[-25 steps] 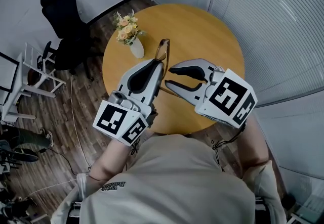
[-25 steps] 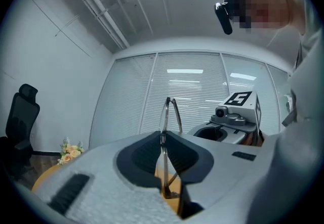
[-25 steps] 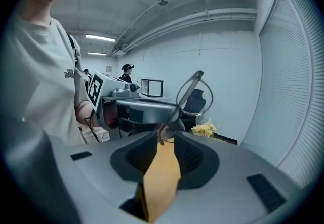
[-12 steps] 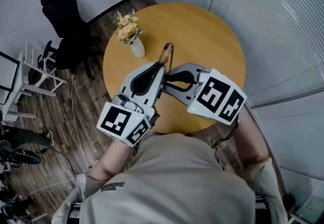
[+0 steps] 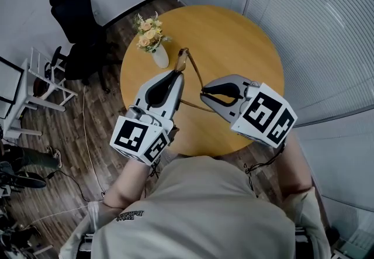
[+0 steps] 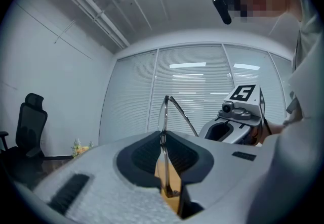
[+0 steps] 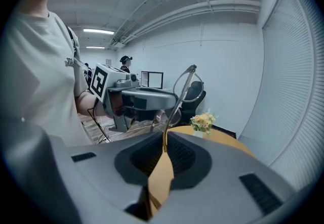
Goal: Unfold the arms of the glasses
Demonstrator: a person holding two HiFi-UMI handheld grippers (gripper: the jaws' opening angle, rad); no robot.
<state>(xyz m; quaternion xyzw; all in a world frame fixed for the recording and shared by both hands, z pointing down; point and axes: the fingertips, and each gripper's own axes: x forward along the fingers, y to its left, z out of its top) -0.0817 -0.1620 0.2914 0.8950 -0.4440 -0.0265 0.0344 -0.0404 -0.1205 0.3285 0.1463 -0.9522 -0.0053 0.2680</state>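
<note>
We see a round wooden surface point(image 5: 234, 35) carrying a white vase point(image 5: 159, 57) of pale flowers point(image 5: 149, 33) near its left edge. Further left, a black office chair point(image 5: 76, 18) stands on the wood floor point(image 5: 64, 164), beside what may be a white rack point(image 5: 44, 79). Closed blinds point(image 5: 315, 30) line the right side.

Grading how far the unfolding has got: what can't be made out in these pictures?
- Whether the second arm of the glasses is folded: too thin in the head view; the left tool and right tool cover much of the frame in their own views.
- Near rim of the table: head view, under both tools and the person's shirt.
</note>
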